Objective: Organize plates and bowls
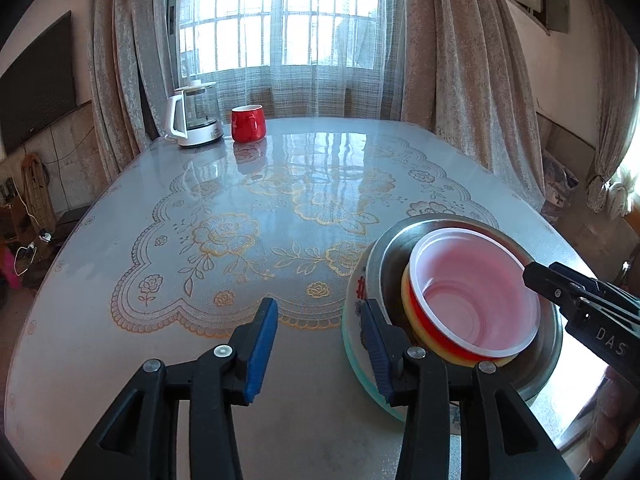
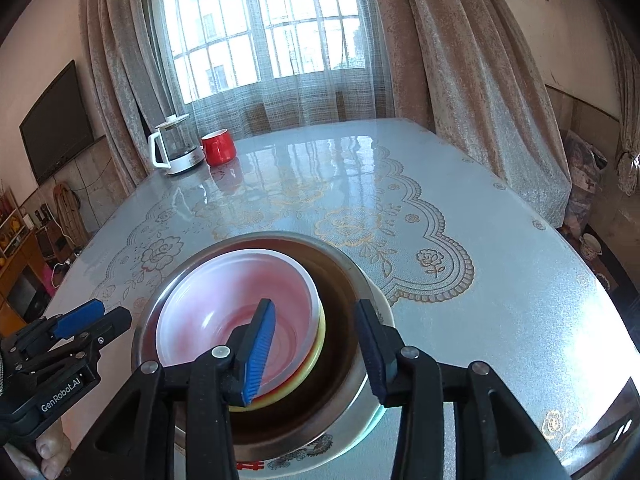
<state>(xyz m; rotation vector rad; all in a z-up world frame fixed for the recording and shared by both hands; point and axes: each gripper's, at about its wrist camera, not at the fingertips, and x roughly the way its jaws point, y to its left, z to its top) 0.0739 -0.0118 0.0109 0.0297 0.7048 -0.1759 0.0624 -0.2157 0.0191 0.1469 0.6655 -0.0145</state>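
My left gripper [image 1: 318, 344] hangs low over the near part of the table [image 1: 120, 280], its jaws spread wide with nothing between them. Its right finger sits just at the left rim of the stack of dishes; whether it touches the plate I cannot tell.

The stack stands near the table's near right edge. At the bottom lies a patterned plate [image 1: 354, 312] with a pale green rim and red marks. On it sits a metal bowl [image 1: 390, 248], and inside that a yellow bowl [image 1: 412, 300] with the red-and-white plastic bowl [image 1: 472, 292] nested in it. The nested pair leans toward the left side of the metal bowl in the right wrist view.

My right gripper [image 2: 316, 350] hovers over the stack, released and wide open. Its left finger hangs above the inside of the plastic bowl [image 2: 224, 304], and its right finger sits over the metal bowl's [image 2: 344, 300] right side, so the plastic bowl's right rim falls between the fingers. Nothing is clamped.

At the far left corner of the table stand a white kettle [image 1: 194, 116] with a glass body and, just beside it, a red mug [image 1: 248, 123]. A lace-patterned cover with gold flowers [image 1: 224, 236] spreads under the table's glossy top.
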